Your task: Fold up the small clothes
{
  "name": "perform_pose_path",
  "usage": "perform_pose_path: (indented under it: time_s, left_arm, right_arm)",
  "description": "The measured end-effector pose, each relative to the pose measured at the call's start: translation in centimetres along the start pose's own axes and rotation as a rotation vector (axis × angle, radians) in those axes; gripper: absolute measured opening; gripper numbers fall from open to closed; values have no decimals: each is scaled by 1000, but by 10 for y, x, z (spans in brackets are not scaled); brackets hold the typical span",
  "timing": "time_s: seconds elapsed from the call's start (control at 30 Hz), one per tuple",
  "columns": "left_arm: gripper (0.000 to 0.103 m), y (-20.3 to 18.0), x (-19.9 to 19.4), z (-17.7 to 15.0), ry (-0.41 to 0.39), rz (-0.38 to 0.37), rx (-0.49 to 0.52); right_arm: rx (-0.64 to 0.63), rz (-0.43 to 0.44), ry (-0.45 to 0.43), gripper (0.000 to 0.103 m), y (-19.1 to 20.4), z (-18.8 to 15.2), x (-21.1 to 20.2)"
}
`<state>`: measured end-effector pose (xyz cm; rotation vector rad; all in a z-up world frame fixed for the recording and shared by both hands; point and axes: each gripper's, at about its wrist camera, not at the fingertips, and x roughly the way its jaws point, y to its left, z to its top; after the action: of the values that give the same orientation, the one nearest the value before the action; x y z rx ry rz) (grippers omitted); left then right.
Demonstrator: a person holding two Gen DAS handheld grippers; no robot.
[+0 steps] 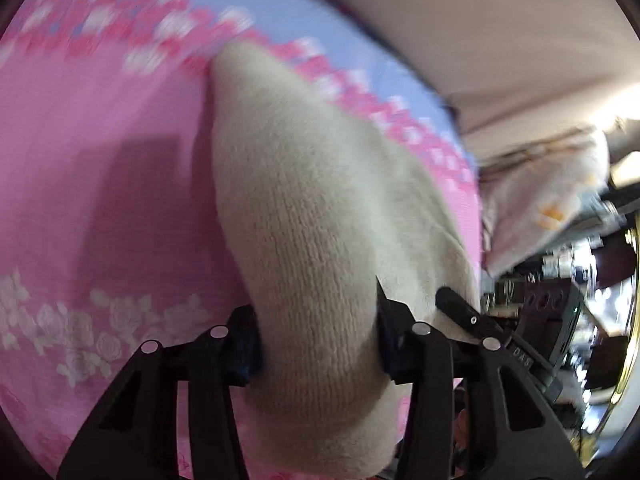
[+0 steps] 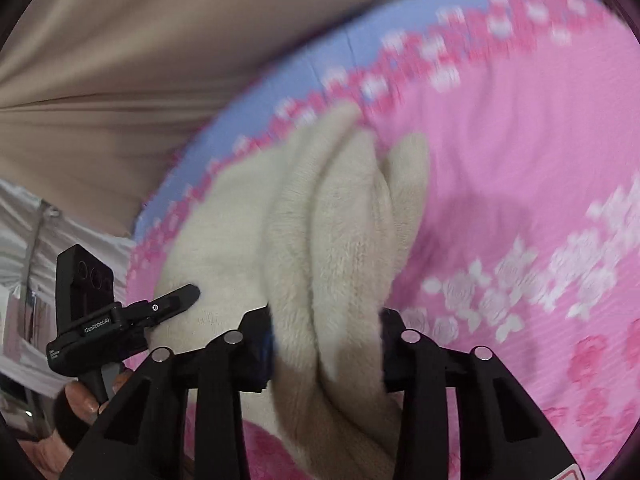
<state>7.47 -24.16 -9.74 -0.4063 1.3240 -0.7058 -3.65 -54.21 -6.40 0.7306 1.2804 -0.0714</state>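
A cream knitted garment (image 1: 312, 216) hangs over a pink bedspread with white roses (image 1: 100, 168). My left gripper (image 1: 316, 344) is shut on its near edge, the knit bulging between the black fingers. In the right wrist view the same cream garment (image 2: 332, 240) is bunched in folds, and my right gripper (image 2: 326, 352) is shut on it. The other gripper (image 2: 120, 316) is in view at the left, touching the garment's left side. Both hold the garment lifted above the bedspread (image 2: 520, 160).
The bedspread has a blue border (image 1: 320, 28) at its far edge. Beige fabric (image 2: 120, 60) lies beyond it. A white patterned pillow or bag (image 1: 552, 192) and cluttered shelves (image 1: 580, 280) stand off the bed's side.
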Motion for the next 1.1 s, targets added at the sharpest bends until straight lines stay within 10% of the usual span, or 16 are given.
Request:
perform_pose_path:
  time_s: [0.13,0.27,0.57,0.8,1.1]
  left_arm:
    - [58,-25,-2,1,-7,-75,23]
    - [73,-25,42,-11,15,121,81]
    - [98,6,85,-20,103,106,-127]
    - [45,-40,72,-6,132,64,-50]
    - [43,-122,-42,23,-21,-39,141]
  right_arm:
    - [20,-20,-45,40,-23,3,-27]
    - [82,-209,54,52,-72,-15,11]
    - [219,-93,8,68,-97,-29,18]
    - [197,-99,-58,36,-71,-11,-15]
    - [-51,-165,-284,35,41,23,-123]
